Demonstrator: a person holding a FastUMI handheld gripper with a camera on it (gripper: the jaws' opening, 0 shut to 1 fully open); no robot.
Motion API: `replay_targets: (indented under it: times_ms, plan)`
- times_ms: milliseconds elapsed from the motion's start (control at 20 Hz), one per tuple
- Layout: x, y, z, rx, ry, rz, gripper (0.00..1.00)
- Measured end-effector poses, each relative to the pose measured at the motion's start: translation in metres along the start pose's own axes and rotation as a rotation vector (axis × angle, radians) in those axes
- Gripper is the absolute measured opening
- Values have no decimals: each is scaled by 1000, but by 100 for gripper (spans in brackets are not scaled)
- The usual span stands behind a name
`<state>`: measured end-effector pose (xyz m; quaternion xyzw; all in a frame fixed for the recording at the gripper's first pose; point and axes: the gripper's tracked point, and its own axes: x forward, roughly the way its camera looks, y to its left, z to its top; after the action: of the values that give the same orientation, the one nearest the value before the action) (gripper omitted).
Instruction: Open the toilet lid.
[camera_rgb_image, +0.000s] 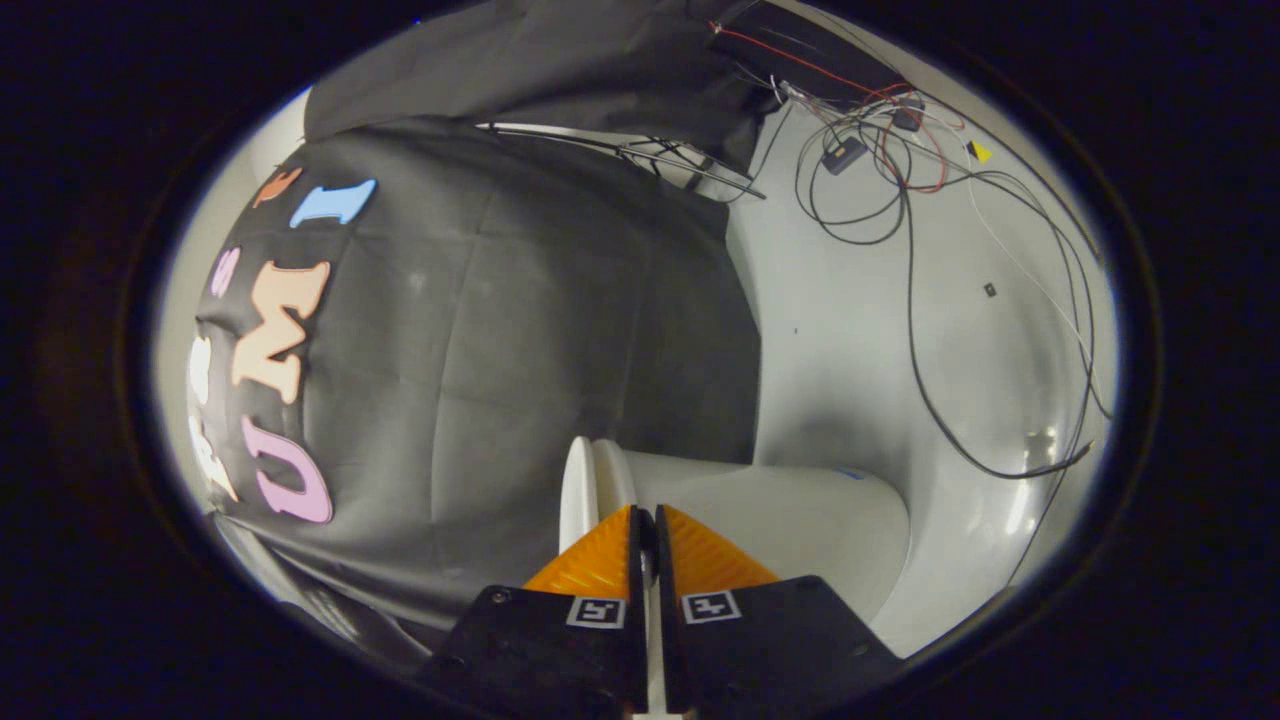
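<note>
The hand-held gripper (645, 520) has its 2 fingers nearly pressed together, pinching the thin edge of 1 white toilet lid (585, 485). 1 toilet (800, 520) lies just beyond, under loose wires (905, 250)

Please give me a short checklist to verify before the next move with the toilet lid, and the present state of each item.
1. Gripper fingers nearly closed, a thin white edge between them: ok.
2. That edge belongs to the toilet lid: cannot tell.
3. Both fingers really press on it: cannot tell.
4. Lid separated from the toilet body: cannot tell.
5. Black cloth wall close beyond the lid, room to swing: cannot tell.
6. Loose cables lie away from the fingers: ok.
</note>
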<state>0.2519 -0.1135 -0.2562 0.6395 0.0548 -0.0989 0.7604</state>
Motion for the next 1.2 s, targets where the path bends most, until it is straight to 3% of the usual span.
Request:
replay_targets:
  times_ms: [350, 750, 1200]
  plan:
    - [-13, 20, -6, -145, 18, -15, 1]
    - [-47, 122, -26, -319, -87, 91, 1]
    - [-94, 262, -113, -608, -101, 228, 5]
